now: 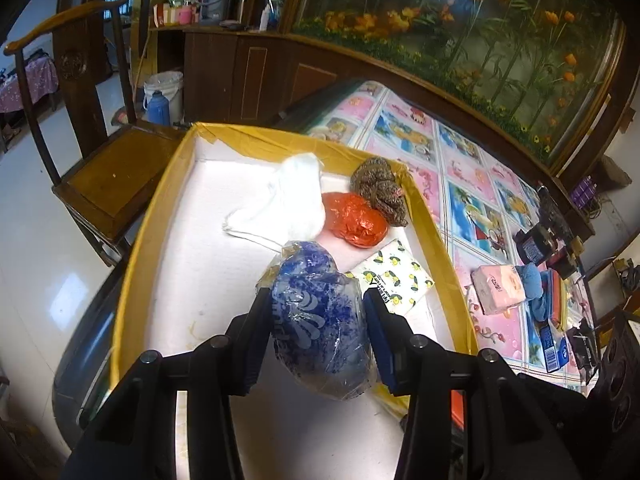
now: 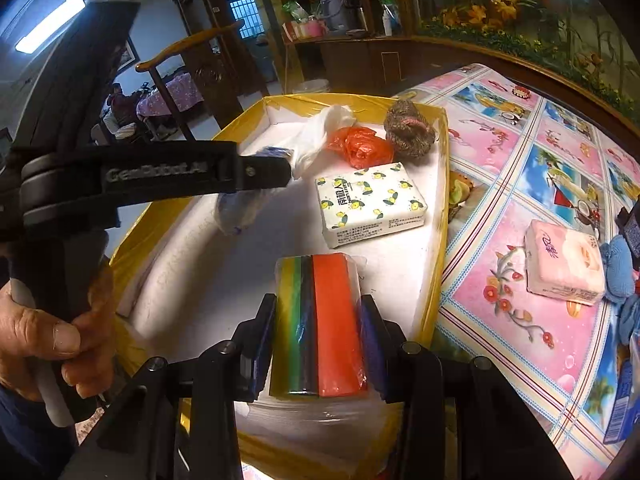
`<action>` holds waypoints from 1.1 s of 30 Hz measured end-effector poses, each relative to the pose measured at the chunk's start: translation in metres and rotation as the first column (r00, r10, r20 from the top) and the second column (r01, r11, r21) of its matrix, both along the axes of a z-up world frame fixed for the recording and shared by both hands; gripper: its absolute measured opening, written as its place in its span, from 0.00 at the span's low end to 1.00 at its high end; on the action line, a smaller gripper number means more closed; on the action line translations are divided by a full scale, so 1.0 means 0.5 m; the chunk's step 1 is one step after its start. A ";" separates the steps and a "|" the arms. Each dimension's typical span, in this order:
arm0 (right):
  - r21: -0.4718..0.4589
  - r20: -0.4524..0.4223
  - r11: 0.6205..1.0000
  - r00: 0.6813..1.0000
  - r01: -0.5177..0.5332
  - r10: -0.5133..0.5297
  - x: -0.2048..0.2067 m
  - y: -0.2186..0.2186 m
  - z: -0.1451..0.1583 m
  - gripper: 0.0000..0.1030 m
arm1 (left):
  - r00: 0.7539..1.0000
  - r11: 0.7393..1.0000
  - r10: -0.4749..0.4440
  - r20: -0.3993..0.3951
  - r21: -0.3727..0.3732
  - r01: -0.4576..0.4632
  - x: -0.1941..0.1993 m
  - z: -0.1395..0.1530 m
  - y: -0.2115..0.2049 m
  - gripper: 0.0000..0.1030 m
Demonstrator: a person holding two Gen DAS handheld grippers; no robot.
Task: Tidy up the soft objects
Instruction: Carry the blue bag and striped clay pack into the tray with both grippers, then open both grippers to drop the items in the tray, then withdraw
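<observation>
My left gripper (image 1: 318, 294) is shut on a crumpled blue-and-white plastic bag (image 1: 320, 316), held over a yellow-taped box (image 1: 160, 208) with a white lining. In the box lie a white plastic bag (image 1: 288, 200), an orange bag (image 1: 354, 220), a brown knitted bundle (image 1: 380, 192) and a lemon-print tissue pack (image 1: 394, 276). My right gripper (image 2: 318, 304) is shut on a clear-wrapped pack with yellow, green, black and orange stripes (image 2: 320, 320), above the box's near end (image 2: 400, 280). The right wrist view also shows the left gripper (image 2: 256, 170) with its blue bag (image 2: 240, 208), and the hand (image 2: 40, 336) holding it.
Right of the box, on the flowered tablecloth (image 2: 520, 160), lie a pink tissue pack (image 2: 564, 264), a blue cloth (image 2: 620, 268) and a blue carton (image 1: 554, 348). A wooden chair (image 1: 116, 184) stands left of the box. Dark cabinets line the far wall.
</observation>
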State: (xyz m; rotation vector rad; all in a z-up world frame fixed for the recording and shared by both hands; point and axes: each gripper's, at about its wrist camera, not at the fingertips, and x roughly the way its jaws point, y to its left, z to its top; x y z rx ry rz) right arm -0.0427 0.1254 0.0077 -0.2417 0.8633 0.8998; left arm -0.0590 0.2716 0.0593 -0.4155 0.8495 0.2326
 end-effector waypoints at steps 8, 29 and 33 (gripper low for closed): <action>-0.013 0.031 1.000 0.999 -0.020 0.021 -0.006 0.019 -0.009 0.43 | 0.999 1.000 0.002 -0.035 -0.031 -0.004 0.025 -0.024 0.004 0.44; 0.237 -0.044 0.967 0.995 0.096 -0.088 0.040 -0.195 0.075 0.65 | 0.997 1.000 -0.027 0.078 -0.012 0.028 -0.032 0.042 -0.053 0.63; 0.269 -0.089 0.948 0.984 0.171 -0.152 0.062 -0.291 0.071 0.65 | 0.987 0.993 -0.115 0.112 0.023 0.113 -0.029 0.067 -0.125 0.65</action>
